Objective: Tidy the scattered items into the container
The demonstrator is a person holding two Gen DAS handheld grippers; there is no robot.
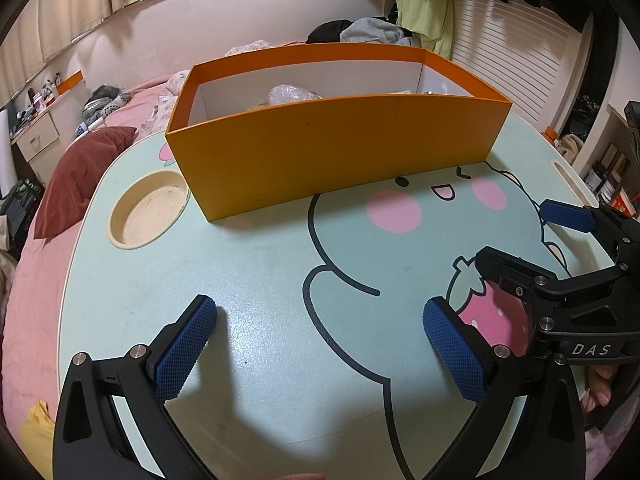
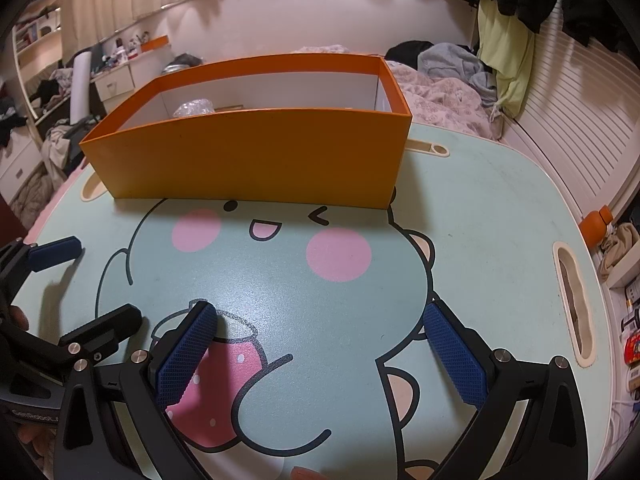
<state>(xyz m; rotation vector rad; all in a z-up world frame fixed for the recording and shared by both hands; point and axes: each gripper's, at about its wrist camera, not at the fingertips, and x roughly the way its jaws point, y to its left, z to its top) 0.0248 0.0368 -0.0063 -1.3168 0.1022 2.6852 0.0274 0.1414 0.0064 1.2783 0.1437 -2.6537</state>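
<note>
From the left wrist cam, the left tool (image 1: 320, 344) sits low over the mint green desk (image 1: 260, 300) with its blue-padded fingers (image 1: 182, 352) spread wide apart and nothing between them, just the cartoon print underneath. The orange box (image 1: 328, 148) stands at the far side of the desk, open on top with white inner walls, and there's a crinkly clear plastic bundle (image 1: 292, 94) poking up inside it, plus a few other bits I can't make out. A round cup recess (image 1: 150, 210) is set into the desk just left of the box. The right tool (image 1: 524, 240) shows at the right edge, also spread open and empty, with some fingertips of a hand (image 1: 598, 386) under it. Behind the desk there's a bed with pink bedding (image 1: 132, 96) and a dark red pillow (image 1: 80, 176). Over on the right wrist cam, the right tool (image 2: 320, 344) hovers over the strawberry print, fingers apart, holding nothing. Same orange box (image 2: 256, 156) at the far side, plastic bundle (image 2: 194, 108) sitting in its left end. The left tool (image 2: 96, 284) peeks in from the left edge, open too. A slot handle (image 2: 572, 304) is cut into the desk's right side.
</note>
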